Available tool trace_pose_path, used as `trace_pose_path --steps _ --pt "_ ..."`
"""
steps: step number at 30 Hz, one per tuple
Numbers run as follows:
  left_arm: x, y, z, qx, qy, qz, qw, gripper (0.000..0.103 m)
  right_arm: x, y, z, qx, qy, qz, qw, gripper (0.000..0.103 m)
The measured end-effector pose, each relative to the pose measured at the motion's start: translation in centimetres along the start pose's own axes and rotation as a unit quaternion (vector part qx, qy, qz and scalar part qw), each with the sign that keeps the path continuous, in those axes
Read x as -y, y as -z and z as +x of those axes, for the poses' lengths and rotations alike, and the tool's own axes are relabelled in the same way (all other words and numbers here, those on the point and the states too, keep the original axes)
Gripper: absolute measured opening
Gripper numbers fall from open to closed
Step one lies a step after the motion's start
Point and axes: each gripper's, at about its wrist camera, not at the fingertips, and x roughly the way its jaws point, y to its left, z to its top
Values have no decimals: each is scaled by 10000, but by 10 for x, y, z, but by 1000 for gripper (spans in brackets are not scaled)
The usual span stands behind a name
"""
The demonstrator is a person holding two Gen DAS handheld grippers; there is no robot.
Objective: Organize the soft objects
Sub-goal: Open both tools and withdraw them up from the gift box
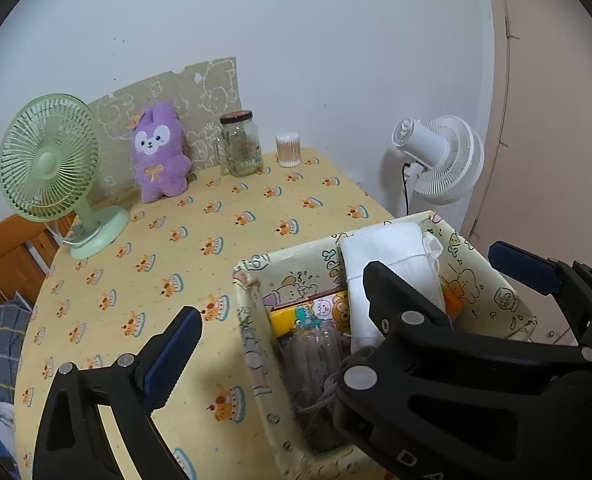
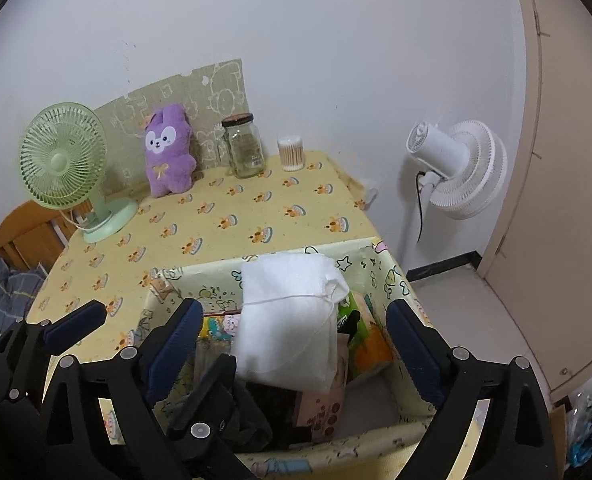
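A purple plush bunny (image 1: 160,152) leans against a patterned board at the table's back; it also shows in the right wrist view (image 2: 170,156). A cartoon-print fabric basket (image 1: 252,320) at the table's near right holds a white cloth pouch (image 1: 391,264), a yellow packet (image 1: 311,312) and grey items. In the right wrist view the basket (image 2: 399,284) holds the white pouch (image 2: 292,320) on top. My left gripper (image 1: 347,324) is open over the basket's left wall. My right gripper (image 2: 296,344) is open, astride the pouch and the basket's inside.
A green desk fan (image 1: 52,160) stands at the table's back left. A glass jar (image 1: 240,144) and a cotton-swab tub (image 1: 288,149) stand at the back. A white fan (image 1: 439,160) stands beyond the table's right edge. A wooden chair (image 1: 12,256) is at the left.
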Motion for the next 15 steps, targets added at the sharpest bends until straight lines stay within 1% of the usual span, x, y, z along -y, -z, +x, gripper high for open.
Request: trace_pose_path --steps 7,10,15 --pt "-17 4 -23 173 -67 -95 9998 102 -16 1 -22 190 77 -70 9998 95" --pt "-27 7 -34 209 -89 -181 9996 102 -24 0 -32 262 60 -101 9996 95" --pt "-49 12 -54 322 -237 -349 9986 102 -40 1 -47 337 -13 -181 9993 95"
